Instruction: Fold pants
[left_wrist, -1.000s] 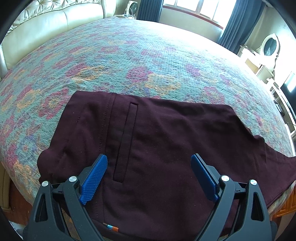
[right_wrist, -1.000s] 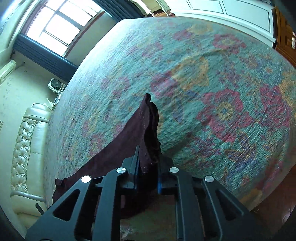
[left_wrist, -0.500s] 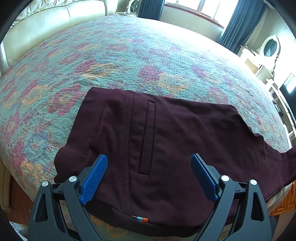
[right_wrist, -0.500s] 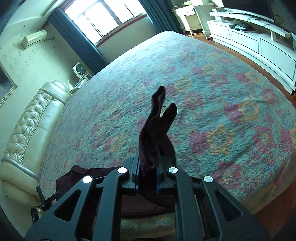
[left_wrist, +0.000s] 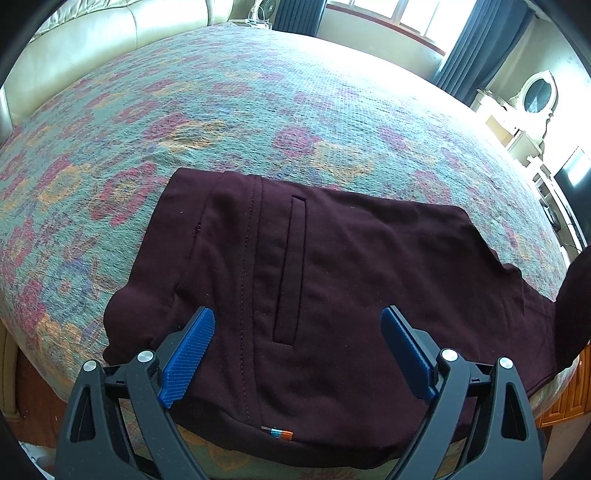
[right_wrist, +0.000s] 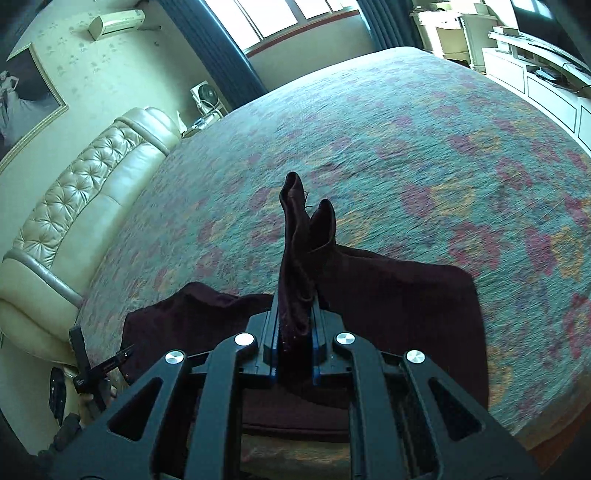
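**Pants half carried over: leg ends in the right gripper, waist under the left**

The dark maroon pants (left_wrist: 332, 280) lie on the flowered bed (left_wrist: 258, 110), close to its near edge, with the long axis running across the left wrist view: waist and slit pocket (left_wrist: 290, 269) to the left, legs trailing off to the right. The right gripper (right_wrist: 293, 325) has its fingers (right_wrist: 270, 339) clenched on the bunched leg ends (right_wrist: 301, 236), which stand up out of the grip above the flat part of the garment. The left gripper (left_wrist: 297, 347) hangs over the waist end with its blue fingers (left_wrist: 188, 356) spread wide and nothing between them; whether they touch the cloth cannot be told. The coming move turns on one relation: the held leg ends lie to the right of the waist, so the fold probably calls for carrying them along the long axis until they sit over the waistband. The right hand holds the moving end; the left is nearer the waist. No containers are in view
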